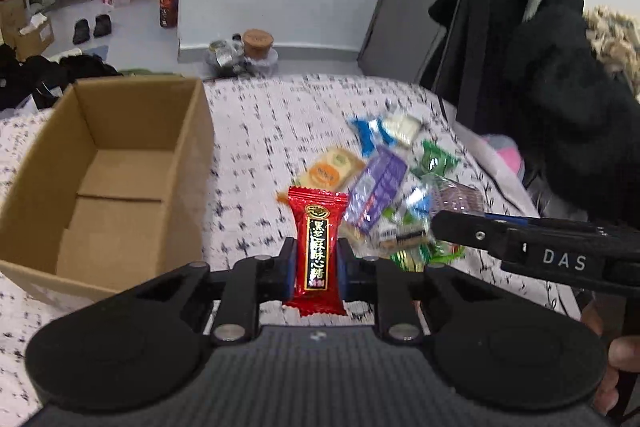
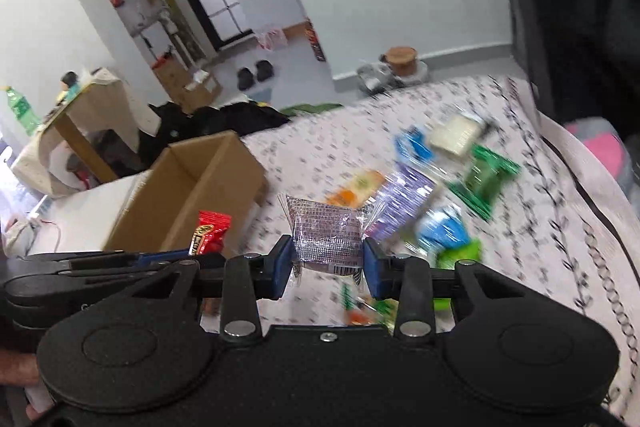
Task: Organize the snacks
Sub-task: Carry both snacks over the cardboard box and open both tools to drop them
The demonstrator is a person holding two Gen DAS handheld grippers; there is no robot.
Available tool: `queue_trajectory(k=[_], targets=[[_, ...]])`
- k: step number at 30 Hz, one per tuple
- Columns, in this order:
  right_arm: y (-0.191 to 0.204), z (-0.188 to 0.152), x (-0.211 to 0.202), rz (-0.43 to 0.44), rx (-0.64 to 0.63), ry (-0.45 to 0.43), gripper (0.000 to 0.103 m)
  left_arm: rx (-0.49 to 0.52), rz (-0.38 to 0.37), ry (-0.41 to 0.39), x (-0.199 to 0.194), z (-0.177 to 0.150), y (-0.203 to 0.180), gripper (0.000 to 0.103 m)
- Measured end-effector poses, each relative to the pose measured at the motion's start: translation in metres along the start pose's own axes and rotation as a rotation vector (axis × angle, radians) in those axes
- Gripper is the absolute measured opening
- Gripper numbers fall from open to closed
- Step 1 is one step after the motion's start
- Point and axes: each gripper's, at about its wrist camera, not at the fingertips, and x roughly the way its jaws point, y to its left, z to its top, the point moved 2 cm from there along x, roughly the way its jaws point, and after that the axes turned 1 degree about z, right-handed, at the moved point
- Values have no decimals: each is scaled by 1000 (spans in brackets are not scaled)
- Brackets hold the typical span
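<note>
The bed (image 1: 280, 115) has a white cover with little black marks. On it sits one brown cardboard box (image 1: 120, 163), open at the top, with nothing inside that can be seen. In the left wrist view the box is at 9 o'clock.

At 2 o'clock in that view lies one pile of snacks (image 1: 396, 183). It is blurry, so an exact count is hard. There are about two blue packs, two green ones, one purple one, one pale one, and one flat pack with a green and an orange circle.

The left tool (image 1: 316, 267) is clenched on one red candy (image 1: 318, 247). The candy is long, stands upright, and has gold and black writing down its middle. It is held above the bed, right of the box.

The right tool (image 2: 328, 263) is grasping one clear pack (image 2: 326, 235). The pack is shiny with tiny print and something dark inside. It is held above the bed, in front of the pile.

Each tool shows in the other's view: the right tool comes in at 3 o'clock, the left tool at 9 o'clock.
</note>
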Motion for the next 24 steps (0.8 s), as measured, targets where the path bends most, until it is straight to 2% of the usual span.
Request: queue_trajectory(k=[14,24], targets=[[37,23,16,76,-64,-56,36,-74,80,-67,-32,21,44,19],[70,29,35,135,-115,-49,36,-115,148,-87,-40,27,80,19]])
